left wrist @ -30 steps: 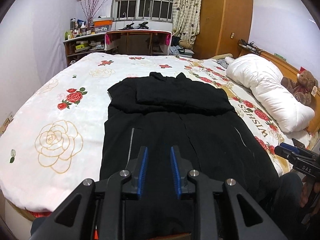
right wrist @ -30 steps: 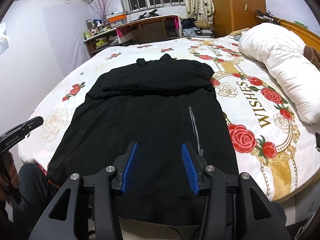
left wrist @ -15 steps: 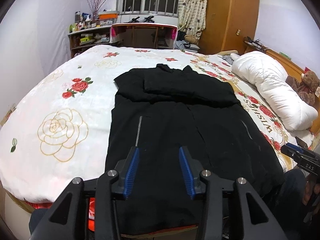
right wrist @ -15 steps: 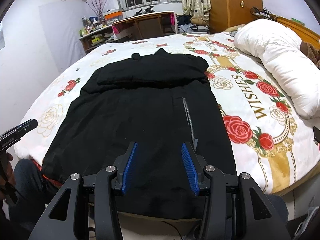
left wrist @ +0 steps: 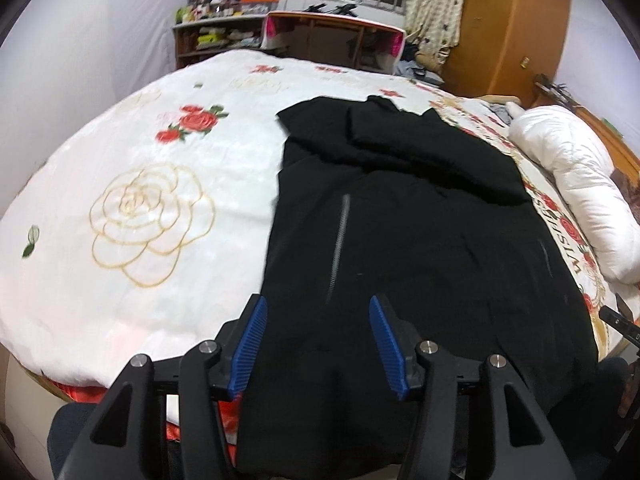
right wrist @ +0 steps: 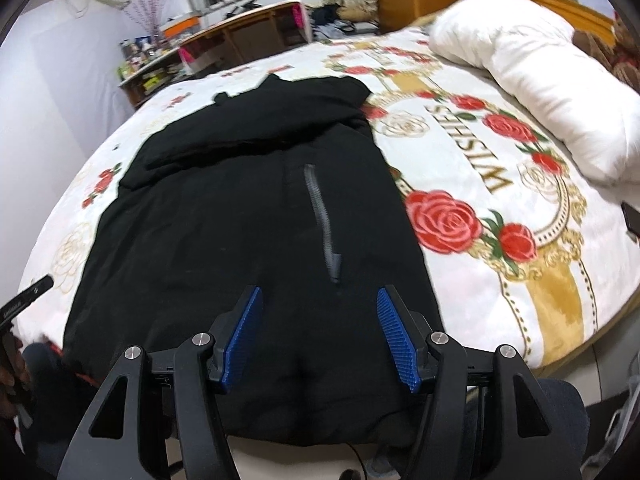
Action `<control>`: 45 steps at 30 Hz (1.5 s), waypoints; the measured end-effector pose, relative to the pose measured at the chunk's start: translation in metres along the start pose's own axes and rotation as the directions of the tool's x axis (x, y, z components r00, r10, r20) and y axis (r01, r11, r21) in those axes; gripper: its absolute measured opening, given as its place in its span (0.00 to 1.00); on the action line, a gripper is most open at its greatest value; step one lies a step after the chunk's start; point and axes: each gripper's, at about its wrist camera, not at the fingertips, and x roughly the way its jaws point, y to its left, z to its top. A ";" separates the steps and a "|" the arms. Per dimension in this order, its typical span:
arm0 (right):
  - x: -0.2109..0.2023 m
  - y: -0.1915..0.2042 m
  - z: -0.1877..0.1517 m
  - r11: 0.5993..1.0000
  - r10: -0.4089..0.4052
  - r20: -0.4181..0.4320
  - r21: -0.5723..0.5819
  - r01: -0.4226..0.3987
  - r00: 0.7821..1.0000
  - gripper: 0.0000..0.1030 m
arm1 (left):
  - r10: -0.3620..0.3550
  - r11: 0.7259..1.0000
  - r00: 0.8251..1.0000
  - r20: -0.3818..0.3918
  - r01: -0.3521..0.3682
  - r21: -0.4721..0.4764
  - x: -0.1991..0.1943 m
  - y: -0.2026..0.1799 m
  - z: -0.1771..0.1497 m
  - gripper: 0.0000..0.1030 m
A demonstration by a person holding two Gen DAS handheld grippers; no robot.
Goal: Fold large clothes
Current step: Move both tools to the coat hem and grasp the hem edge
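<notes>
lowering both open grippers, left point(left wrist: 316, 340) and right point(right wrist: 320, 332), jaws just widened with nothing between them, onto the near hem of the black coat point(left wrist: 400, 240) lying flat mid-bed point(left wrist: 140, 200), each should pinch one hem corner evenly before lifting it toward the collar.

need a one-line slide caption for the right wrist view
Right tongs, jaws just opened, empty above the near hem of a black coat spread on a rose-print bedspread.
</notes>
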 end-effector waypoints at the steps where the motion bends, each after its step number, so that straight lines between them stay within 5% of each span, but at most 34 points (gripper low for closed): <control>1: 0.003 -0.005 0.001 1.000 -0.007 -0.010 0.016 0.007 1.000 0.58 | 0.007 1.000 1.000 -0.006 -0.007 -0.004 0.004 0.004 -0.001 0.55; 16: 0.049 -0.053 0.002 0.981 -0.052 -0.156 0.179 0.080 0.986 0.59 | 0.004 0.999 0.988 -0.156 -0.010 -0.039 0.061 0.018 -0.027 0.62; 31: 0.077 -0.057 -0.006 0.975 -0.029 -0.222 0.208 0.077 0.975 0.69 | 0.035 0.999 0.986 -0.164 -0.035 0.007 0.075 0.011 -0.037 0.71; 39: 0.070 -0.044 -0.015 0.987 -0.023 -0.327 0.143 0.074 0.945 0.69 | 0.016 1.000 0.982 -0.190 -0.017 -0.004 0.076 0.011 -0.037 0.70; 41: 0.070 -0.045 -0.016 0.987 -0.020 -0.333 0.145 0.073 0.943 0.66 | 0.011 1.000 0.980 -0.198 -0.013 -0.006 0.076 0.011 -0.037 0.69; 42: 0.069 -0.045 -0.016 0.987 -0.016 -0.330 0.146 0.068 0.944 0.56 | 0.007 1.000 0.980 -0.201 -0.008 -0.005 0.075 0.011 -0.037 0.67; 45: 0.060 -0.041 -0.013 0.989 0.032 -0.297 0.148 0.013 0.954 0.31 | -0.010 1.000 0.978 -0.207 0.014 0.018 0.069 0.005 -0.036 0.40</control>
